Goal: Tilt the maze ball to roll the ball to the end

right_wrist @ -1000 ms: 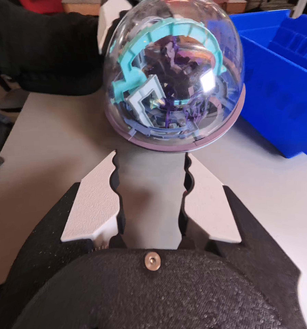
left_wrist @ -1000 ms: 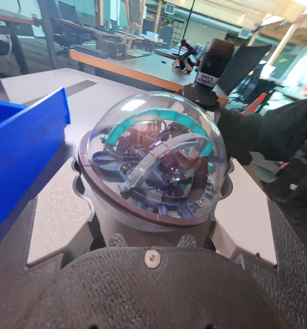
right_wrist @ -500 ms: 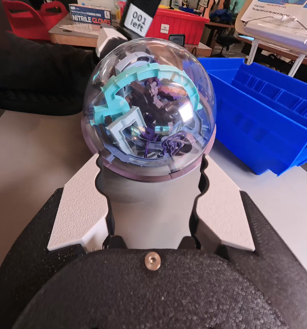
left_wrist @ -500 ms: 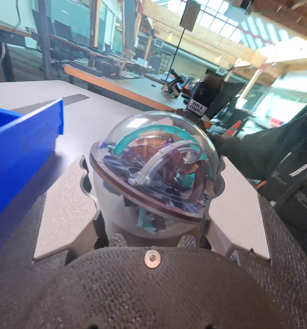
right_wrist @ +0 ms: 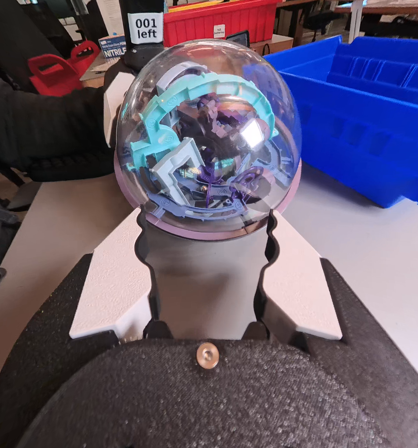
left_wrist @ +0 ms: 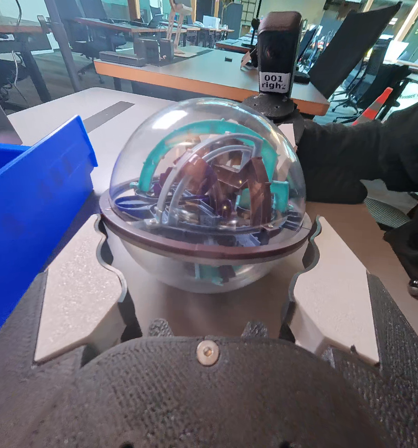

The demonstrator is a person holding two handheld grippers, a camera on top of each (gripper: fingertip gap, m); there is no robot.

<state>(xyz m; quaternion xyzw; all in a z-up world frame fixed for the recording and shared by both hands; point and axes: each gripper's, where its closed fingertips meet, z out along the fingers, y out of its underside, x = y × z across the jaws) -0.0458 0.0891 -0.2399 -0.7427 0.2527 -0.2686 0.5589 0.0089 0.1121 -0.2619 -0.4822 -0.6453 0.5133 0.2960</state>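
Note:
The maze ball (left_wrist: 203,184) is a clear sphere with a maroon rim and teal, grey and purple tracks inside. It sits between the fingers of my left gripper (left_wrist: 208,220), just over the grey table (left_wrist: 120,101), with the rim about level. Both pads (left_wrist: 98,225) meet the rim, so the left gripper is shut on it. In the right wrist view the ball (right_wrist: 208,135) fills the centre, and a small steel ball (right_wrist: 204,188) lies on a blue track. My right gripper (right_wrist: 205,213) is open, with its fingertips (right_wrist: 140,213) against the near dome.
A blue bin (left_wrist: 33,181) stands close on the left of the ball and shows in the right wrist view (right_wrist: 361,121) too. A person's black sleeve (left_wrist: 348,164) lies to the right. A red crate (right_wrist: 217,21) stands behind. The table edge runs at the left (right_wrist: 28,218).
The ball has turned from a tilt to nearly level in the left gripper, whose fingers spread a little onto the rim. The right gripper has come up and opened, its tips now at the dome.

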